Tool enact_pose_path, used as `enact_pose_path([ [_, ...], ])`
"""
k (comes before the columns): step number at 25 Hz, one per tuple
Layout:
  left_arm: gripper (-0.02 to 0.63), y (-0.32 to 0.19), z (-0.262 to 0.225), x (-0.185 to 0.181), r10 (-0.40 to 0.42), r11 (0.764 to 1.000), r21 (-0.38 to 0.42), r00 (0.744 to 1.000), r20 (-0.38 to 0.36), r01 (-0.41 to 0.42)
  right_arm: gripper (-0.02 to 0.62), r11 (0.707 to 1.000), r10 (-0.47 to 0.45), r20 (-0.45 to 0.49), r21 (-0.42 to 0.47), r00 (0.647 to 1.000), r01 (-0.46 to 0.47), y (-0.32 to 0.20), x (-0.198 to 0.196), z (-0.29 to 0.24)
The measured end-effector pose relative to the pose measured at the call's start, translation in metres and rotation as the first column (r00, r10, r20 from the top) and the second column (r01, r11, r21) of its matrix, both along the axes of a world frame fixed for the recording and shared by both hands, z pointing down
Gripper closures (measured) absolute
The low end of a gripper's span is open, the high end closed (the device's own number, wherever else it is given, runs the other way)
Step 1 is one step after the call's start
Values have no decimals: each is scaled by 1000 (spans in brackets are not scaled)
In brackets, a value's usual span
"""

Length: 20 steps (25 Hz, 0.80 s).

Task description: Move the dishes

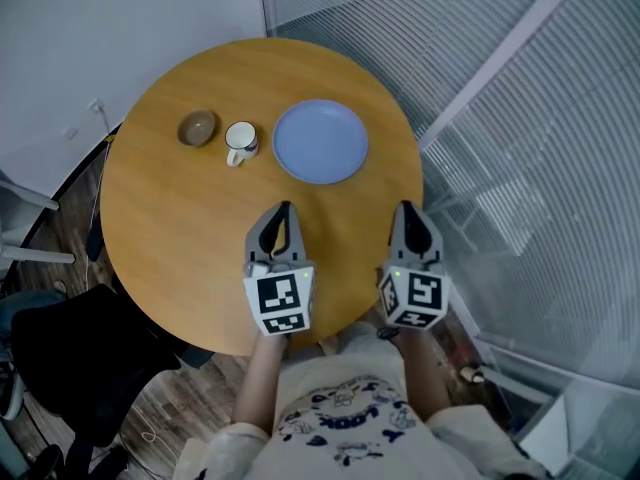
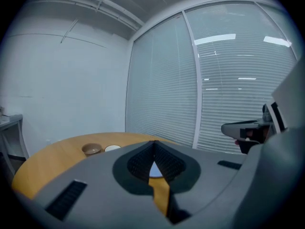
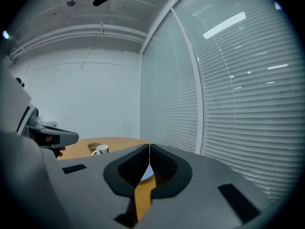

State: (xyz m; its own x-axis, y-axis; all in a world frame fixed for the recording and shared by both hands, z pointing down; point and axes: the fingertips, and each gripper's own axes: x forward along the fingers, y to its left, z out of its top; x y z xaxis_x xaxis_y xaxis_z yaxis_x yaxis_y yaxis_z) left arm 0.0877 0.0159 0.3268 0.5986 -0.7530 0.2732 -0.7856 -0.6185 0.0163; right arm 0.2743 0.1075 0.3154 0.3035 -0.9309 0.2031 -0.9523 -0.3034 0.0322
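Note:
On the round wooden table (image 1: 170, 238) a brown bowl (image 1: 198, 127), a white mug (image 1: 241, 140) and a pale blue plate (image 1: 320, 141) stand in a row at the far side. My left gripper (image 1: 284, 206) hovers over the table's near half, short of the plate, its jaws shut and empty. My right gripper (image 1: 406, 206) is level with it near the table's right edge, jaws also shut on nothing. In the left gripper view the bowl (image 2: 91, 149) and mug (image 2: 112, 148) lie ahead to the left. In the right gripper view the mug (image 3: 100, 150) is visible.
A glass wall with blinds (image 1: 520, 118) runs close along the table's right and far side. A white wall (image 1: 90, 28) is at the far left. A dark chair or bag (image 1: 70, 358) sits on the wood floor at the near left.

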Motion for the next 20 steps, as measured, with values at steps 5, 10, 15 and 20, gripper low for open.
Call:
enact_pose_path([
  [5,603,-31,21,14,-64,996,-57,998,27,65,589,997,-63,7,-37,998,63,-49,23,13],
  [10,603,-58,50,23,-120,983,-133,991,52,126,589,989,-120,15,-82,993,121,-94,41,30],
  [15,603,-89,76,32,-198,959,-197,979,45,203,589,976,-162,37,-139,986,165,-136,61,55],
  [20,603,-115,102,35,-281,923,-255,958,65,288,588,958,-204,54,-194,977,211,-175,71,81],
])
